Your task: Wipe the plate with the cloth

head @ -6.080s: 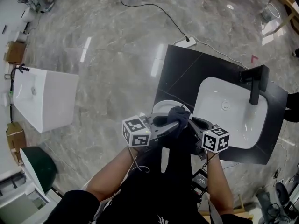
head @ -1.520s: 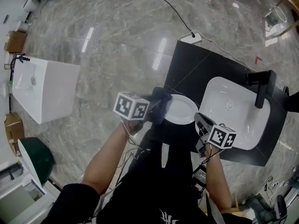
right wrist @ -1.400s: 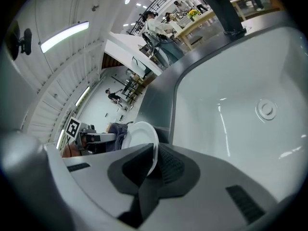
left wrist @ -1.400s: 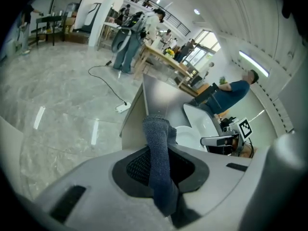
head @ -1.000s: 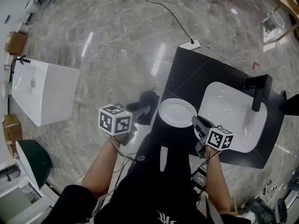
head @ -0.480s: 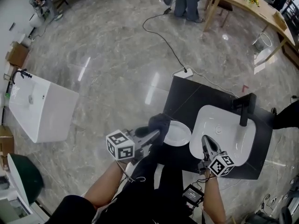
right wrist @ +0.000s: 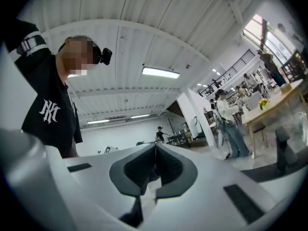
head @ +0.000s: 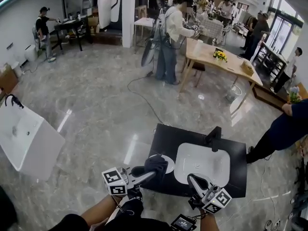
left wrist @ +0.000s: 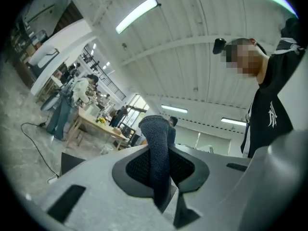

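Note:
The white plate (head: pixel 168 164) lies on the near left corner of the black counter (head: pixel 166 138), partly hidden behind the cloth. The dark blue cloth (head: pixel 156 165) hangs bunched from my left gripper (head: pixel 150 173), which is shut on it and points about level, just in front of the plate. In the left gripper view the cloth (left wrist: pixel 156 131) stands up between the closed pads of that gripper (left wrist: pixel 160 154). My right gripper (head: pixel 192 178) is shut and empty, held before the sink; its own view shows the right gripper (right wrist: pixel 155 149) with jaws closed on nothing.
A white sink (head: pixel 202 163) with a black faucet (head: pixel 214 135) fills the counter's right part. A loose white basin (head: pixel 21 138) stands on the floor at left. A wooden table (head: pixel 224 61), a floor cable (head: pixel 144 100) and several people are farther off.
The right gripper came off the plate's edge and shut. Both grippers rose and swung from pointing down to about level. The head view lifted from the floor to the room.

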